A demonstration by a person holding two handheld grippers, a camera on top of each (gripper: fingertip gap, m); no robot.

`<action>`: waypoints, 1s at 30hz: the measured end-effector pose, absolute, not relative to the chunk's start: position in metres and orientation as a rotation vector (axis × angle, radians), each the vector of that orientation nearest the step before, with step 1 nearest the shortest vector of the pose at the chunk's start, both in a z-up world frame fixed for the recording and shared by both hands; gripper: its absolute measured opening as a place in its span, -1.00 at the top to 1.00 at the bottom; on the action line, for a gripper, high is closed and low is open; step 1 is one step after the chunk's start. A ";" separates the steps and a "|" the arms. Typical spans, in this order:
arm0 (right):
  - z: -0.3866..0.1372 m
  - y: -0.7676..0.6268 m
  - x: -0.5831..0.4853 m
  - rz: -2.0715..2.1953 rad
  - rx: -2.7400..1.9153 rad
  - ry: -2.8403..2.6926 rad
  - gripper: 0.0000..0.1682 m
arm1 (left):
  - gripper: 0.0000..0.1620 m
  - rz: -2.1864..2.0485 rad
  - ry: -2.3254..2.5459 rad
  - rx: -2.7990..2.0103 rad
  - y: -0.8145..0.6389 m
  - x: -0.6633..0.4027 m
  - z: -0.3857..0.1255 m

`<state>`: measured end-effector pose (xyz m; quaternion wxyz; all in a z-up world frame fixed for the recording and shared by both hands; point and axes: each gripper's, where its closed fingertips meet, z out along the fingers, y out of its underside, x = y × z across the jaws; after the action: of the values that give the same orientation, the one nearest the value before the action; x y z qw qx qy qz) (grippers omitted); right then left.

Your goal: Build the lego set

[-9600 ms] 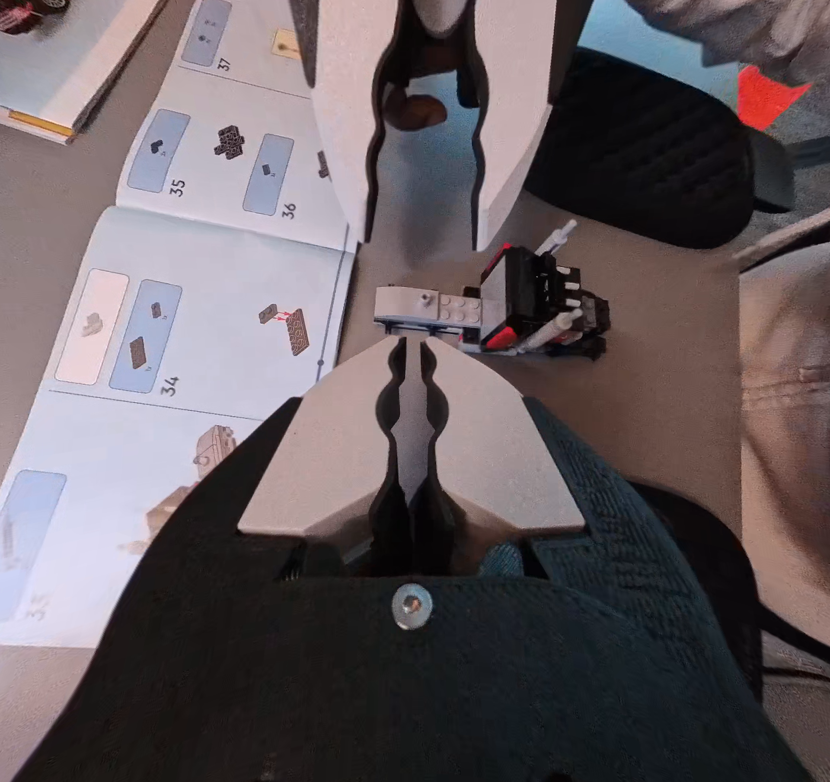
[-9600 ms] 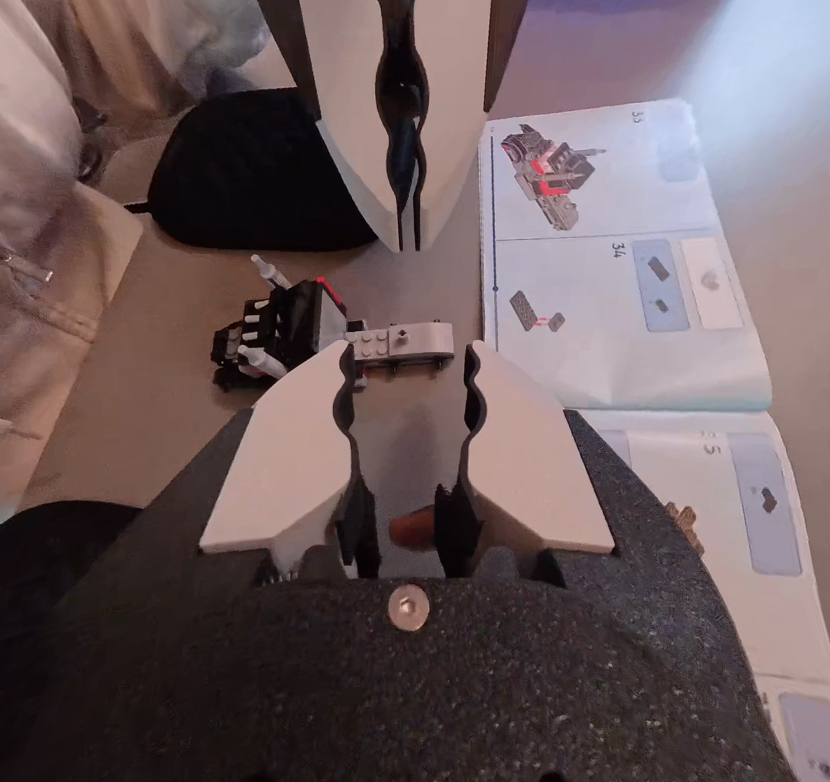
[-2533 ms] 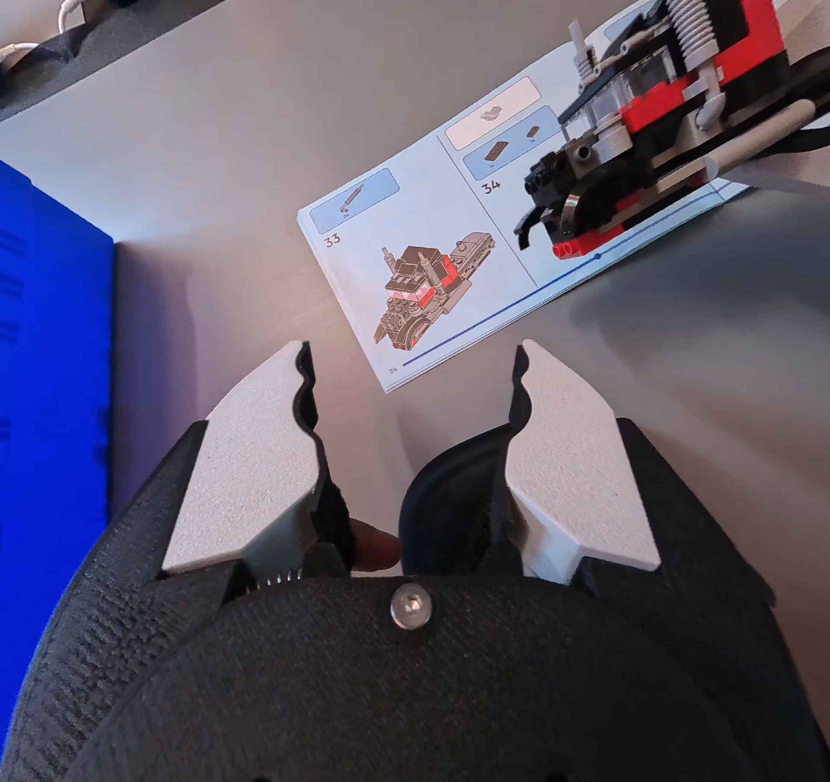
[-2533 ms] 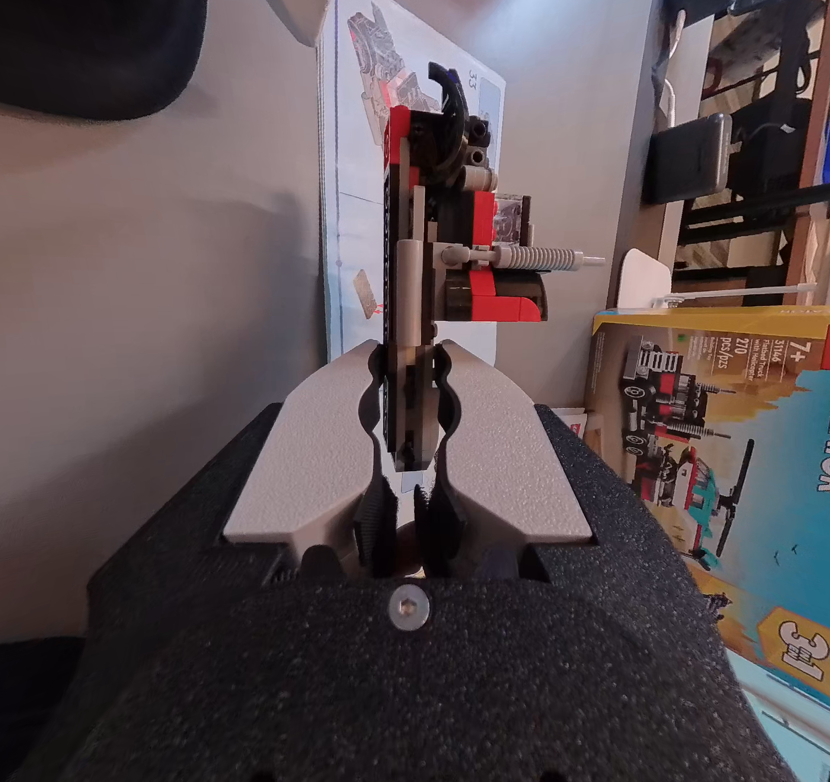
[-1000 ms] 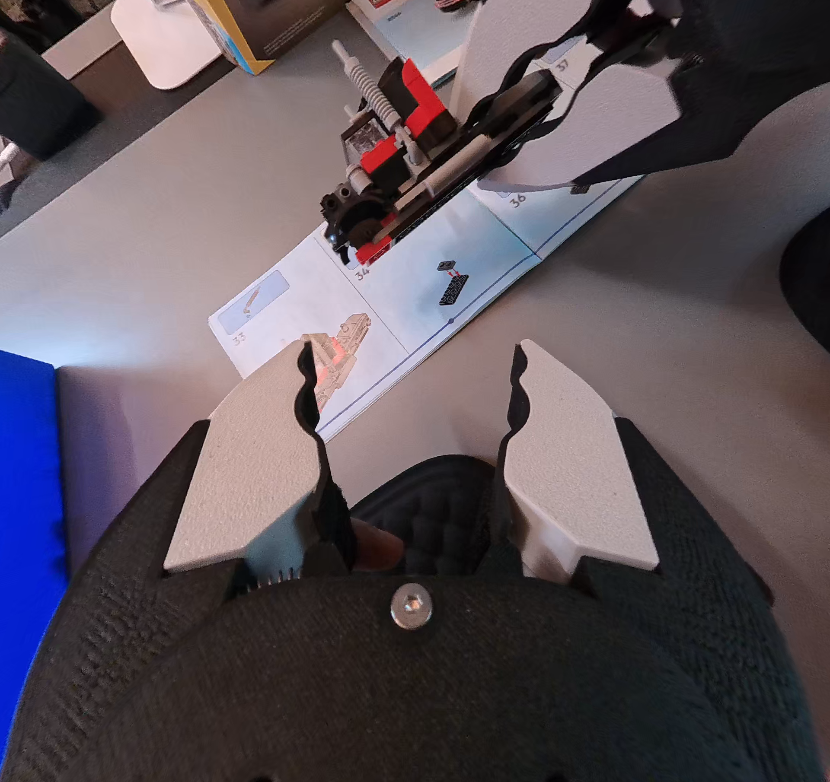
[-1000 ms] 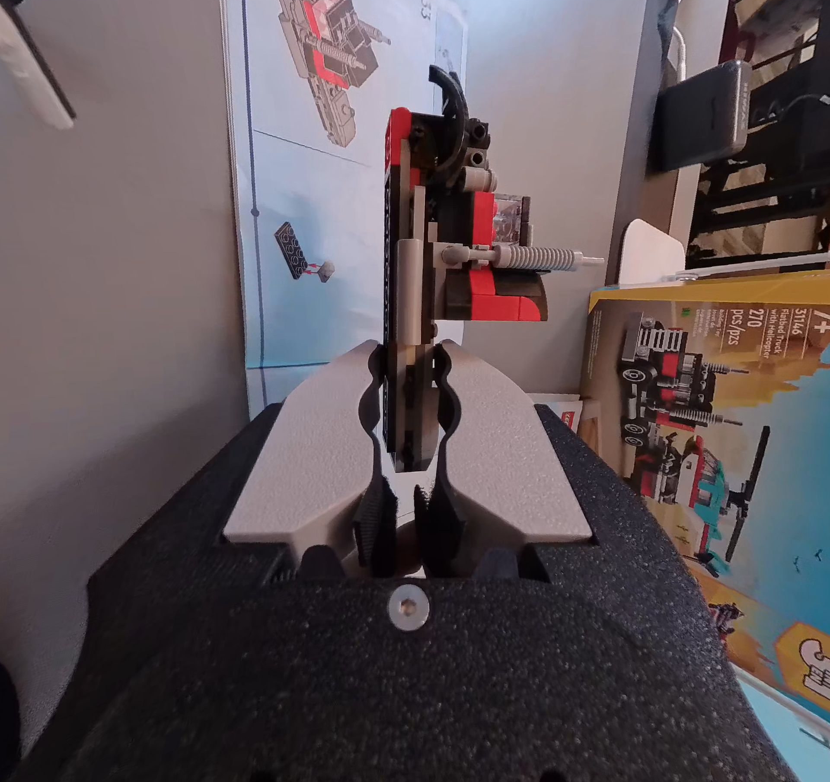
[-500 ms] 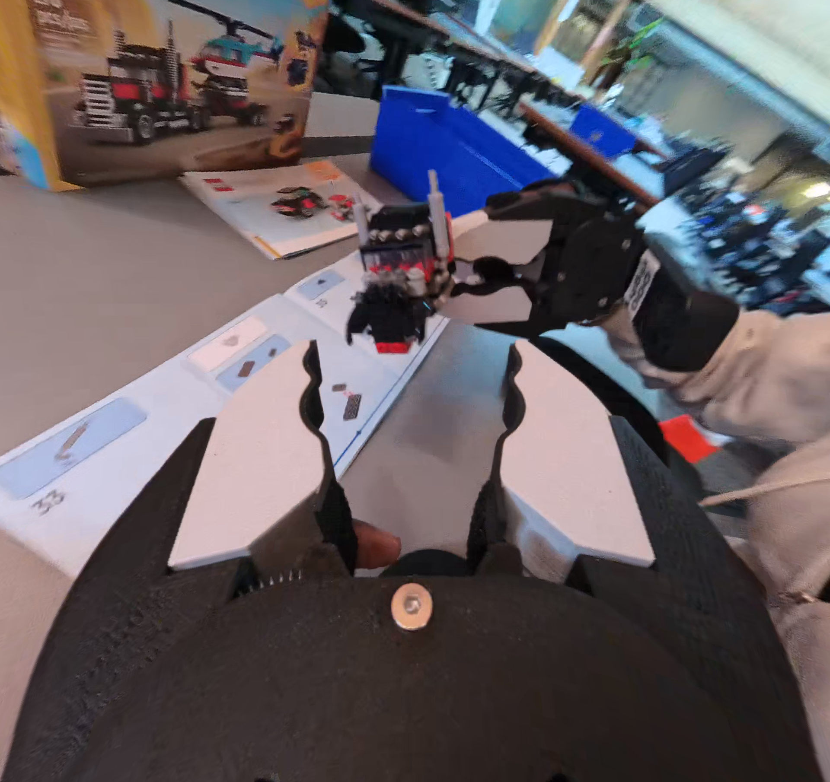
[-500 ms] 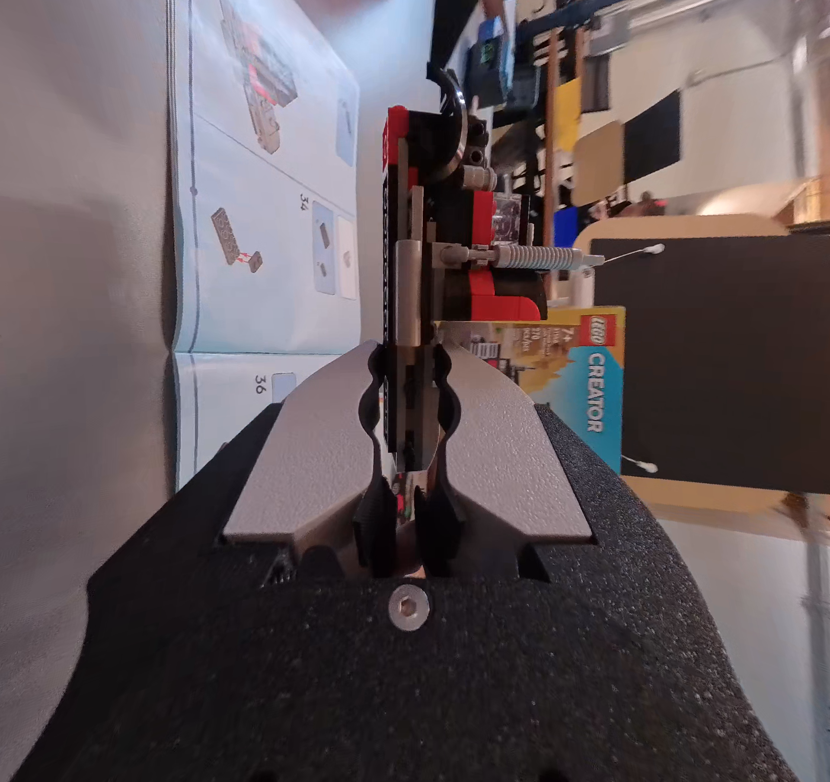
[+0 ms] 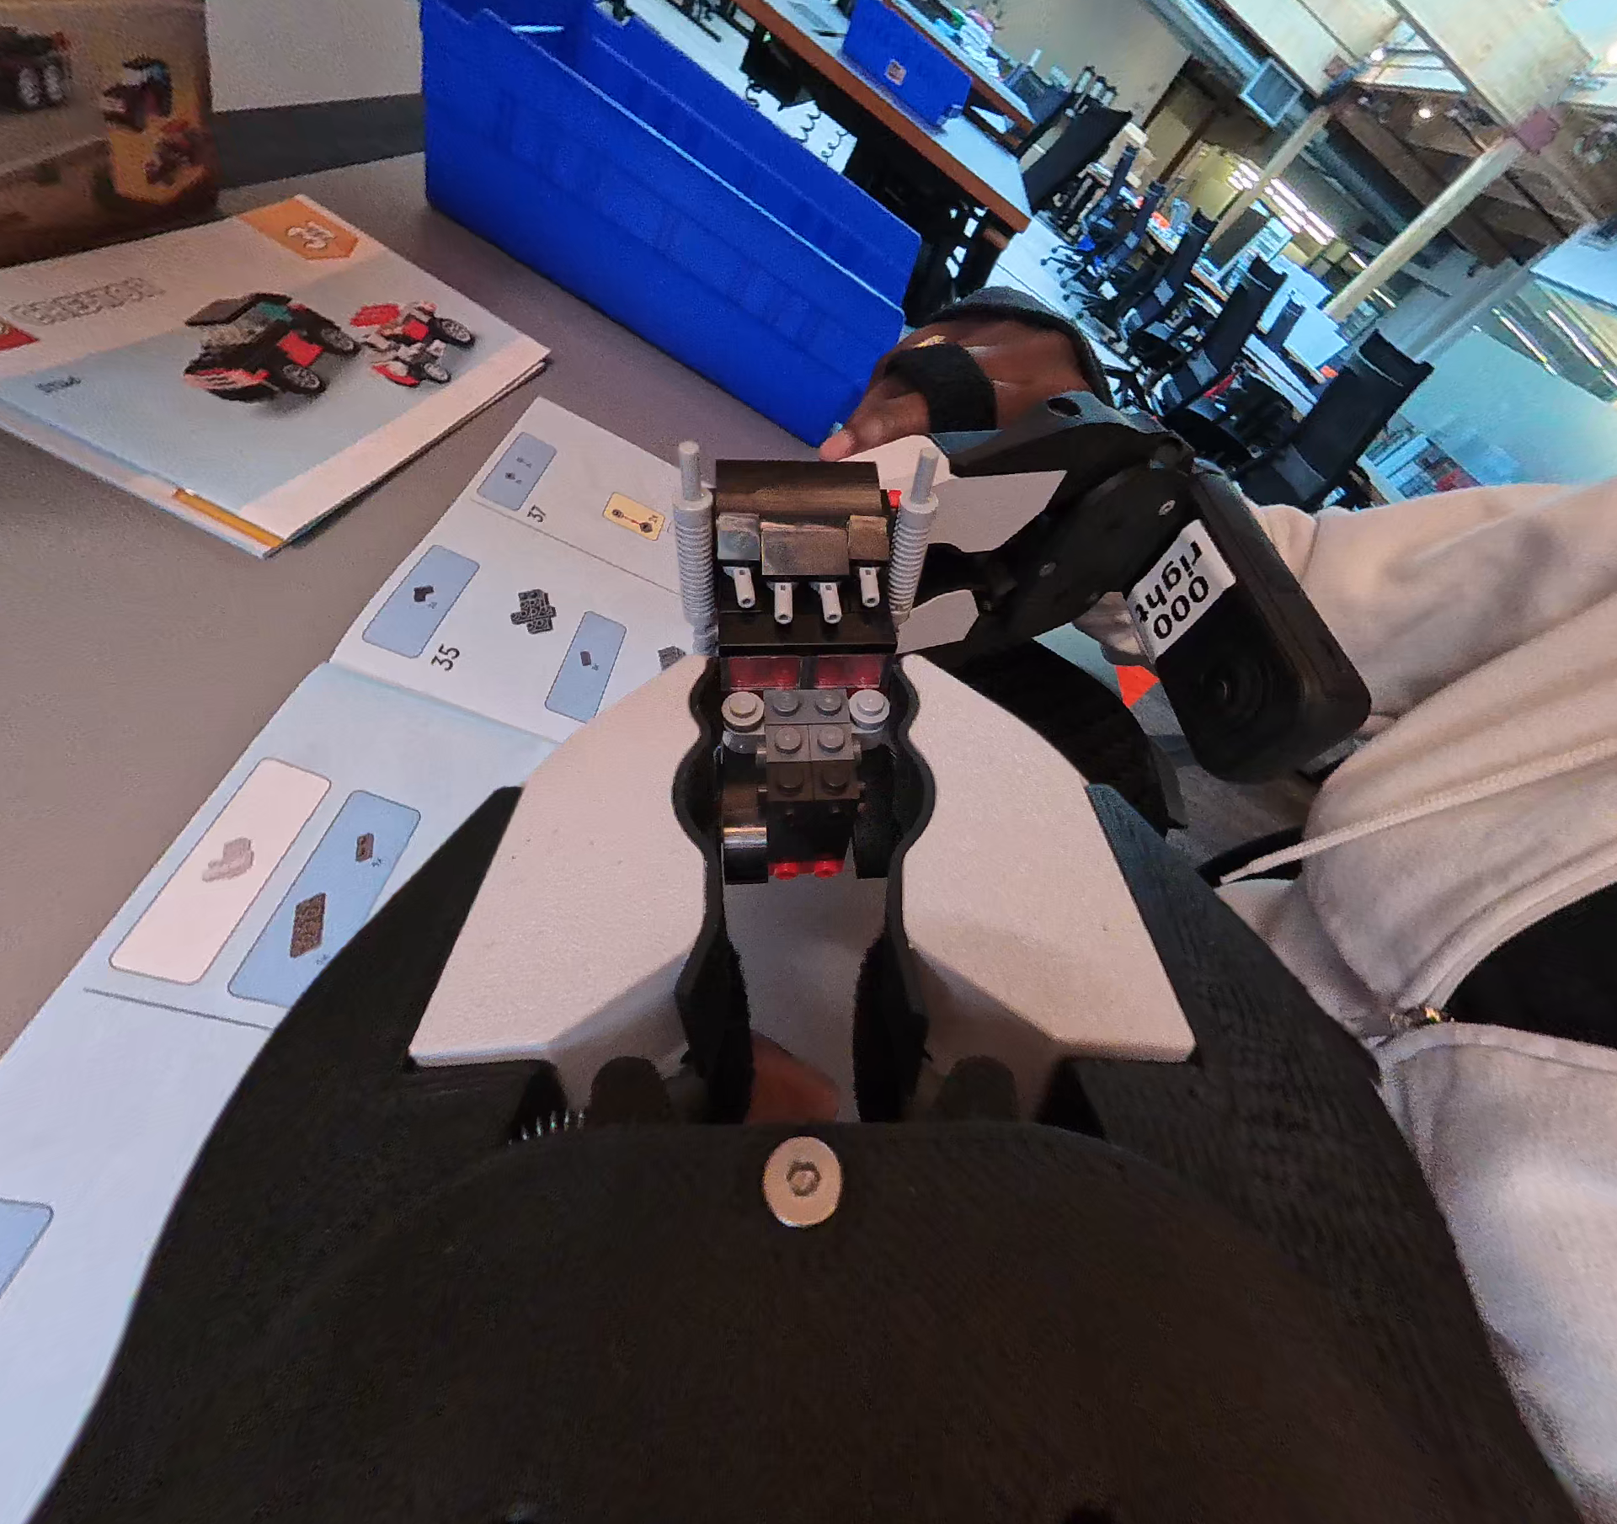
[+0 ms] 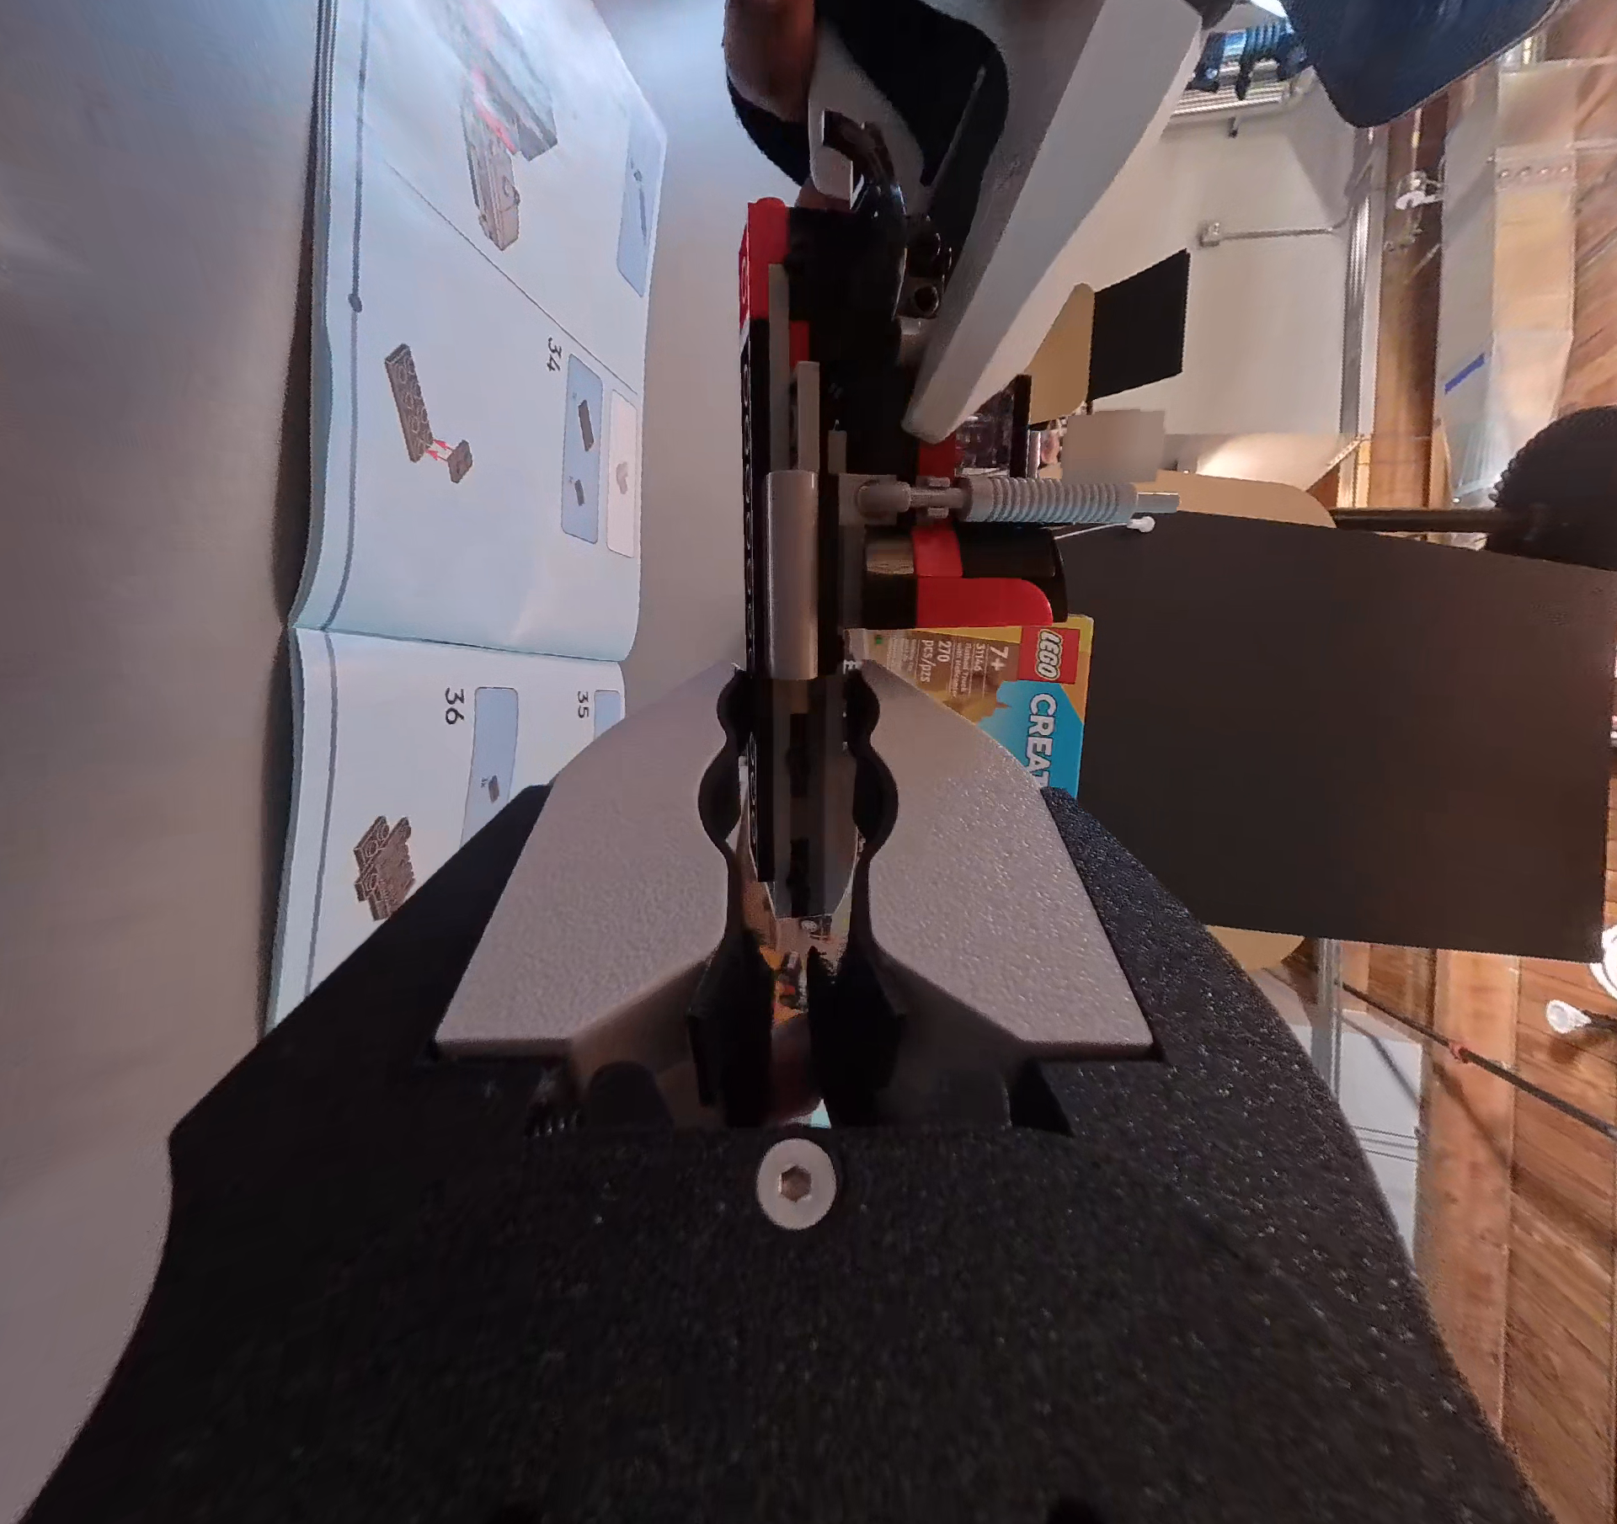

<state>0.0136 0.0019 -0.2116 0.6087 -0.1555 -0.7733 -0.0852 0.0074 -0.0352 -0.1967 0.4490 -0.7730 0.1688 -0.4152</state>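
Note:
The part-built black, red and grey Lego truck (image 9: 801, 555) is held in the air above the table between both grippers. My left gripper (image 9: 801, 695) is shut on the truck's front end, one finger on each side of the hood. My right gripper (image 9: 941, 559) comes in from the right and holds the rear. In the right wrist view, my right gripper (image 10: 792, 682) is shut on the truck's (image 10: 875, 572) flat rear chassis. The left gripper (image 10: 875, 292) clamps the far front end there. A person's hand shows behind each gripper.
The open instruction booklet (image 9: 490, 607) lies on the grey table under the truck and shows in the right wrist view (image 10: 490, 450). A closed booklet (image 9: 245, 380) and the set's box (image 9: 96, 65) lie at far left. A blue bin (image 9: 647, 205) stands behind. A light sleeve (image 9: 1444, 695) is at right. The gap from one gripper's tips to the other's is roughly 5 cm.
My left gripper was open and apart from the truck half a second ago; it has moved in and shut on the truck's front. My right gripper has kept hold of the rear.

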 end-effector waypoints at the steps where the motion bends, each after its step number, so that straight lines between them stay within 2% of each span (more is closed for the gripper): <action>1: -0.211 0.002 0.014 -0.206 -0.353 -1.782 0.74 | 0.55 -1.028 0.432 -1.900 -0.035 0.007 -0.196; 7: -0.209 0.009 0.008 -0.227 -0.363 -1.747 0.69 | 0.56 -1.031 0.549 -1.791 -0.024 -0.001 -0.193; 13: -0.228 0.024 0.013 -0.163 -0.529 -1.804 0.23 | 0.56 -1.039 0.779 -1.699 0.001 -0.007 -0.194; 17: -0.235 0.046 0.020 -0.277 -0.562 -1.767 -0.05 | 0.55 -1.138 0.763 -1.682 0.024 -0.001 -0.189; 21: -0.235 0.058 0.022 -0.302 -0.627 -1.716 -0.11 | 0.55 -1.208 0.680 -1.676 0.035 0.004 -0.192; 24: -0.236 0.064 0.022 -0.300 -0.697 -1.694 -0.26 | 0.56 -1.181 0.656 -1.709 0.036 0.004 -0.199; 30: -0.233 0.062 0.021 -0.112 -0.820 -1.646 -0.25 | 0.56 -1.135 0.642 -1.730 0.035 -0.006 -0.206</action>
<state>0.0210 0.0617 -0.2326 0.6048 -0.3543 -0.7115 -0.0485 -0.0061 0.0352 -0.2055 0.4687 -0.7055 0.2617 -0.4628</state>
